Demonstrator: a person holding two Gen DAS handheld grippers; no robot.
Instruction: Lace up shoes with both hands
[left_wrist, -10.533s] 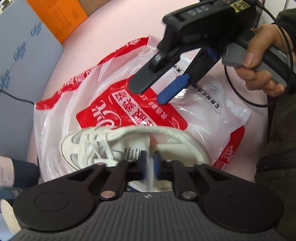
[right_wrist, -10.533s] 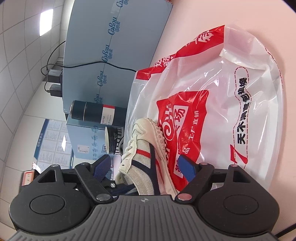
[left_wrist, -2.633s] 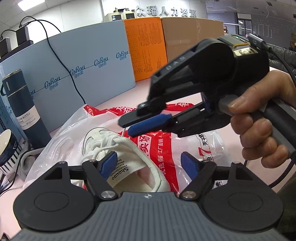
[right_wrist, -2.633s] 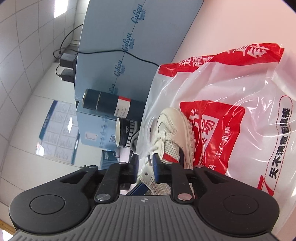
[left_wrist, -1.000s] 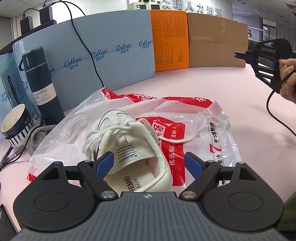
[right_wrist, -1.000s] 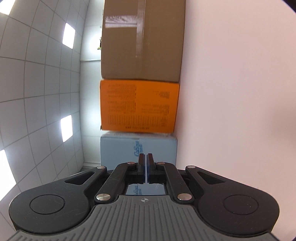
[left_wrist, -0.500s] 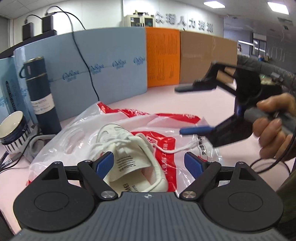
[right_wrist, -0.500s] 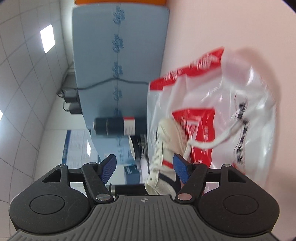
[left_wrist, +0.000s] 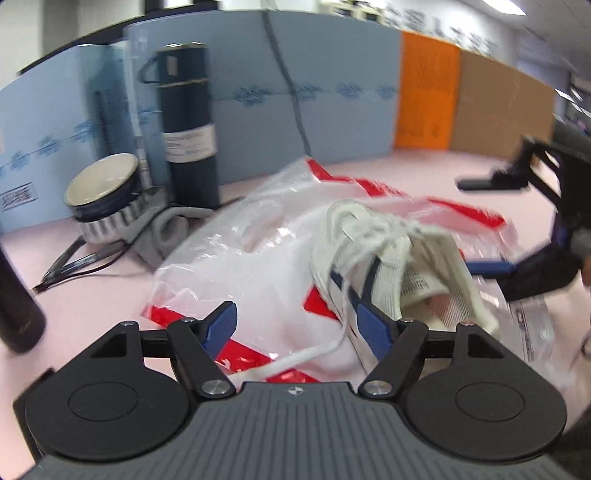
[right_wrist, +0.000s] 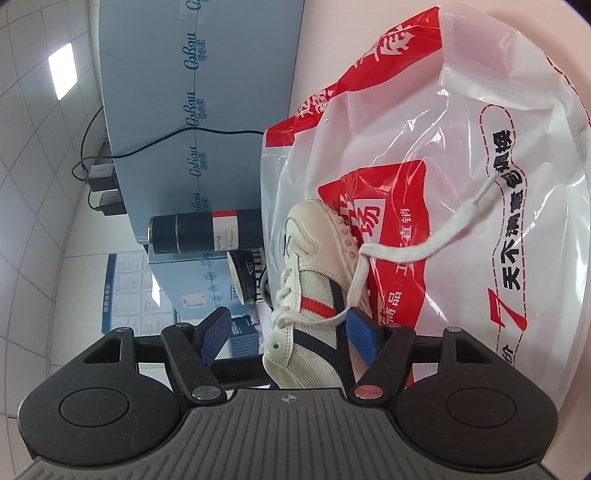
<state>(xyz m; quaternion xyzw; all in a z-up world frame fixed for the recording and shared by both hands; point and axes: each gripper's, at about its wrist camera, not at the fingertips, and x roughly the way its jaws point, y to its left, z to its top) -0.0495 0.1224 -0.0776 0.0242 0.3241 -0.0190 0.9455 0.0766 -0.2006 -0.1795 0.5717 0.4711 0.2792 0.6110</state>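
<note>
My left gripper (left_wrist: 293, 326) has its fingers spread wide, nothing between them, hanging low over the near side of the shoe (left_wrist: 399, 258). The white sneaker lies on a red-and-white plastic bag (left_wrist: 240, 258), which I judge keeps its sole off the pink counter (left_wrist: 92, 295) and gives the shoe a soft bed that lets it tip when nudged. One lace end (left_wrist: 306, 356) trails down from the eyelets toward my left fingers, slack, so that side sits ready for a pinch.

My right gripper (right_wrist: 290, 336) is spread open too, holding nothing; its fingers straddle the heel end of the shoe (right_wrist: 314, 288). The other lace end (right_wrist: 424, 243) runs out loose across the bag (right_wrist: 498, 110), its tip lying well clear of the shoe. With both ends free, the laces are threaded through the lower eyelets but not tied; whether the top eyelets are filled I cannot tell, as the left view is blurred.

In the left view my right gripper (left_wrist: 517, 221) shows at the far side of the shoe. Behind the bag stand a dark flask (left_wrist: 188, 125) and a striped cup (left_wrist: 105, 195) with black cables (left_wrist: 74, 262) beside them, backed by a blue partition (left_wrist: 295, 92), then an orange panel (left_wrist: 428, 96) and a brown one (left_wrist: 502, 110); the ceiling is tiled, with light panels
</note>
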